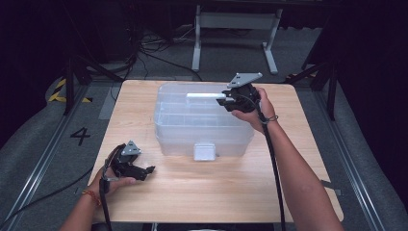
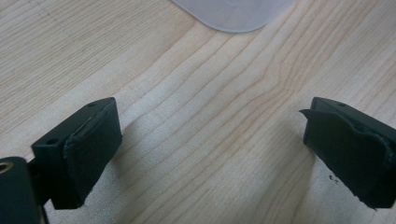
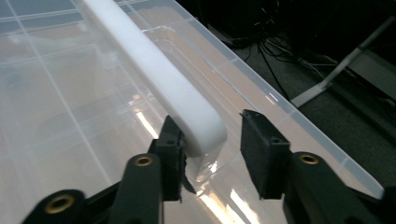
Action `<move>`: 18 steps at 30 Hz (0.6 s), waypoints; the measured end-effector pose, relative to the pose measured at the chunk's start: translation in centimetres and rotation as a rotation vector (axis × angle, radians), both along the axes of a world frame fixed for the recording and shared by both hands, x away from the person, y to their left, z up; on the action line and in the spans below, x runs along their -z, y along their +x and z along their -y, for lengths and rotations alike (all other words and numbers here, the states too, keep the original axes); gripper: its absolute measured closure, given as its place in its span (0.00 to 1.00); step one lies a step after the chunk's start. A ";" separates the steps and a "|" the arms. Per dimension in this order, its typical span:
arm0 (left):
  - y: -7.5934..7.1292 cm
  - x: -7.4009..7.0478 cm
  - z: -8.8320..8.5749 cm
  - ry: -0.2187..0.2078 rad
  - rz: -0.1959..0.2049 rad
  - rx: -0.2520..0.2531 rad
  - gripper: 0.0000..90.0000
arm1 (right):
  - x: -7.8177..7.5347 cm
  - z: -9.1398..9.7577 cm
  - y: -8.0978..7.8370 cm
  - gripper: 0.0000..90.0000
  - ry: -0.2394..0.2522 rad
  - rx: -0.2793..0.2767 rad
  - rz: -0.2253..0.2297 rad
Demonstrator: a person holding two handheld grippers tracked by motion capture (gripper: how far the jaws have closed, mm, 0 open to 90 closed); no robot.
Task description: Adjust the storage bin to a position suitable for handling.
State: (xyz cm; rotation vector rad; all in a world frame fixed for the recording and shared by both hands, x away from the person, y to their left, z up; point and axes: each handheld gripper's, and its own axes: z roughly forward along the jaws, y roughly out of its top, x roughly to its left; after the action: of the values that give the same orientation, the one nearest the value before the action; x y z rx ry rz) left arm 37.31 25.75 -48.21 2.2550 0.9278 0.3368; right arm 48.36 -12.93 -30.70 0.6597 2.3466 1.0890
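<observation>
A clear plastic storage box (image 1: 202, 122) with a clear lid (image 3: 70, 116) stands on the wooden table (image 1: 216, 192), a white latch (image 1: 204, 151) on its front. A white handle (image 1: 202, 96) (image 3: 159, 70) lies along the lid's far side. My right gripper (image 1: 223, 101) (image 3: 210, 154) straddles the handle's right end. One pad touches it and the other stands a gap away, so the gripper is open. My left gripper (image 1: 146, 171) (image 2: 210, 149) rests near the table's front left, open wide over bare wood with nothing between its jaws. A rounded corner of the box (image 2: 233, 14) lies ahead of it.
The box fills the table's middle and far part. Bare wood lies in front of it and to both sides. Beyond the far edge are a white metal frame (image 1: 235, 29), cables on the grey floor and dark stands at both sides.
</observation>
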 end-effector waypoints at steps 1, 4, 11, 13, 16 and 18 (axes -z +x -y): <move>0.0 -0.1 -0.1 -0.002 0.002 0.004 0.09 | 0.0 0.0 0.0 0.74 -0.001 -0.004 0.001; 0.0 -0.2 -0.1 -0.001 0.006 -0.004 0.18 | -0.1 -0.2 -0.1 0.81 -0.003 -0.020 0.005; 0.0 -0.6 0.1 0.010 0.014 -0.016 0.34 | -0.4 -0.3 0.0 0.81 -0.022 -0.019 0.005; -0.1 -1.0 0.3 0.019 0.033 -0.017 0.38 | -0.6 -0.3 0.2 0.81 -0.024 -0.020 -0.003; -0.5 -1.6 0.4 0.000 0.048 -0.024 0.40 | -0.8 -0.3 0.4 0.81 -0.016 -0.016 -0.007; -0.8 -2.3 0.1 0.004 0.086 -0.033 0.47 | -1.1 -0.3 0.7 0.81 -0.019 -0.019 -0.018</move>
State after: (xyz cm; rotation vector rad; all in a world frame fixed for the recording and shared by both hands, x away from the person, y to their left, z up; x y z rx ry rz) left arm 36.53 25.63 -45.88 2.2130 0.9206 0.4467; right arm 49.05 -12.63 -29.60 0.6437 2.3807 1.0715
